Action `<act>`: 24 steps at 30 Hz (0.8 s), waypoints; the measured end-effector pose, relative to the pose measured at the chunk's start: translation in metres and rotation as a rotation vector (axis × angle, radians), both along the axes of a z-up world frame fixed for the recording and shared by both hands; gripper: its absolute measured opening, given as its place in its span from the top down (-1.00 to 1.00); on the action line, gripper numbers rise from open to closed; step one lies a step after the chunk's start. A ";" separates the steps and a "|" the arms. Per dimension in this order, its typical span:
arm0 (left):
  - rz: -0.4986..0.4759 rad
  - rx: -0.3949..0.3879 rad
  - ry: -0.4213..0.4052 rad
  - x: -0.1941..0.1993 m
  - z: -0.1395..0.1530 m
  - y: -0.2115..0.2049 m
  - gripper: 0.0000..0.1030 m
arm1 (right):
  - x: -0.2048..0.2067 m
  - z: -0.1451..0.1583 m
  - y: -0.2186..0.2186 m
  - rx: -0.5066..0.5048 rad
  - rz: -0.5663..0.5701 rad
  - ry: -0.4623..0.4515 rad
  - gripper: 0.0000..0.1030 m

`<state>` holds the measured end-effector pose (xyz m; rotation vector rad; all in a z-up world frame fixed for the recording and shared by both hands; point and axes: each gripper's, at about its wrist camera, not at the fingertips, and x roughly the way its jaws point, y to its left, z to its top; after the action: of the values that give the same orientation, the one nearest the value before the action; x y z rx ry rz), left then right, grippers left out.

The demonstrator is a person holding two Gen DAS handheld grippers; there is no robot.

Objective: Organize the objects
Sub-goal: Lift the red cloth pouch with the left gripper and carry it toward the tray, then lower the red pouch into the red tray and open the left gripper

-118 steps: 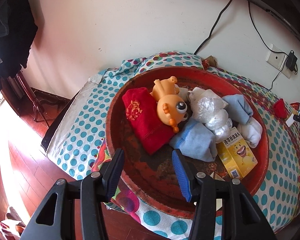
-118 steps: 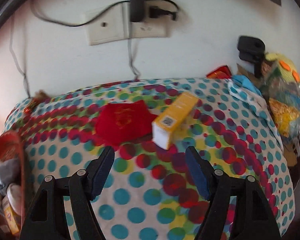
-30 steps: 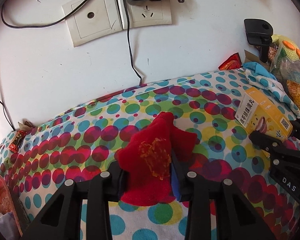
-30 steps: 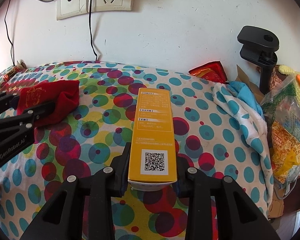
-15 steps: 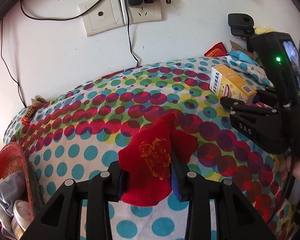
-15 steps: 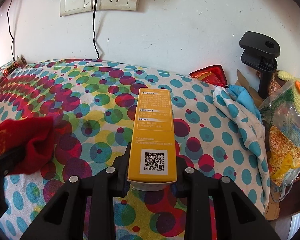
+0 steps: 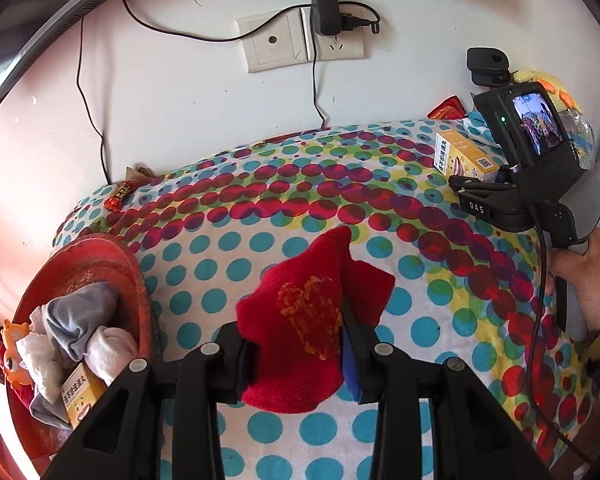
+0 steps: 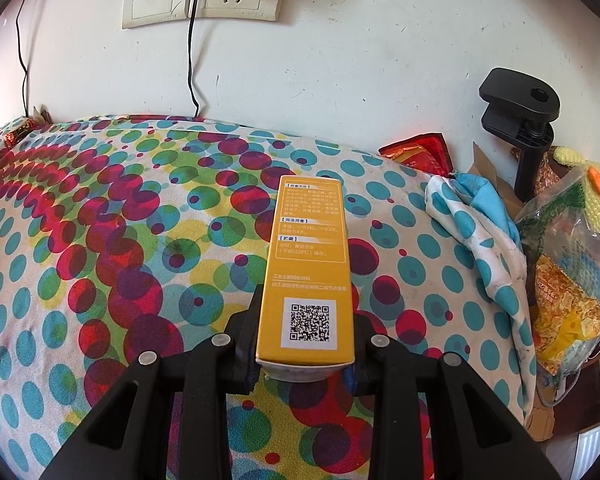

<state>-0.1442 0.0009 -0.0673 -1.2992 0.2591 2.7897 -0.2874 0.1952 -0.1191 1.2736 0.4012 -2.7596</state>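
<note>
The left gripper [image 7: 296,354] is closed on a red sock [image 7: 300,320], held above the dotted cloth [image 7: 228,248]. The right gripper [image 8: 304,344] clamps a yellow box [image 8: 308,272] above that cloth. A red basin [image 7: 100,256] with clothes sits far left.

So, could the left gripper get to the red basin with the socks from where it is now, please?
Probably yes. The left gripper is shut on the red cloth, and the red basin sits just to its left on the dotted tablecloth, with nothing between them; the right gripper is far off.
</note>
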 end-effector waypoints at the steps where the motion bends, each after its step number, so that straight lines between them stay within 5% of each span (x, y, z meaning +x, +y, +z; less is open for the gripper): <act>1: 0.006 0.001 -0.001 0.002 0.002 -0.005 0.30 | 0.000 0.000 -0.001 0.004 0.000 0.001 0.44; 14: 0.126 0.010 0.039 0.022 0.039 -0.086 0.29 | 0.002 -0.001 -0.005 0.050 0.004 0.012 0.43; 24: 0.221 -0.062 0.056 0.014 0.057 -0.154 0.28 | 0.003 -0.001 -0.008 0.079 0.007 0.018 0.43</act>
<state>-0.1299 -0.1534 -0.0104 -1.3409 0.2182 3.0283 -0.2846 0.1871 -0.1196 1.2613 0.5194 -2.7775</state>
